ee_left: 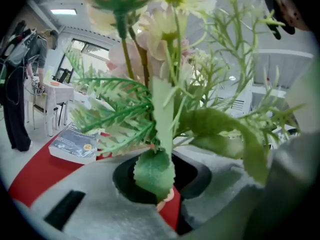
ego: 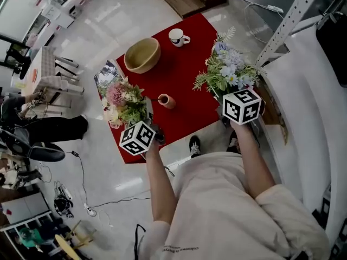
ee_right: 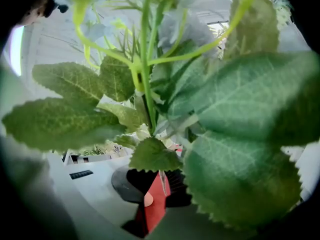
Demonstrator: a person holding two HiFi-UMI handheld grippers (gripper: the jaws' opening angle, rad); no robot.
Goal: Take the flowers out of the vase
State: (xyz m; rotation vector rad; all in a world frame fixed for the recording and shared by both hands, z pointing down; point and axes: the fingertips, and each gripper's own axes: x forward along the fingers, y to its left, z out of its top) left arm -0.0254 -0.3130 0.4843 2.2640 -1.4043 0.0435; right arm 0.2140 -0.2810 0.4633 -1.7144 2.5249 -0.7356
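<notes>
Jaws of left gripper (ee_left: 161,186): nearly together, pinching the stems of the pink bunch (ee_left: 160,104). A leaf hangs over the spot where my pads meet them.
Jaws of right gripper (ee_right: 155,194): nearly together, pinching the stems of the blue bunch (ee_right: 225,124). Leaves fill most of that view and cover the pinch.
Head view: my marker cubes and the blooms hide both pairs of jaws.
Vase (ego: 166,101): on the red cloth (ego: 184,69), between my two bunches and touching neither.
Gap under each pair of jaws: a small peach shape against red, too blurred to tell whether it is the vase.
Bowl (ego: 142,54) and mug (ego: 177,37): farther up the cloth.
Book (ego: 105,72): at the cloth's left edge, partly behind the pink bunch.
</notes>
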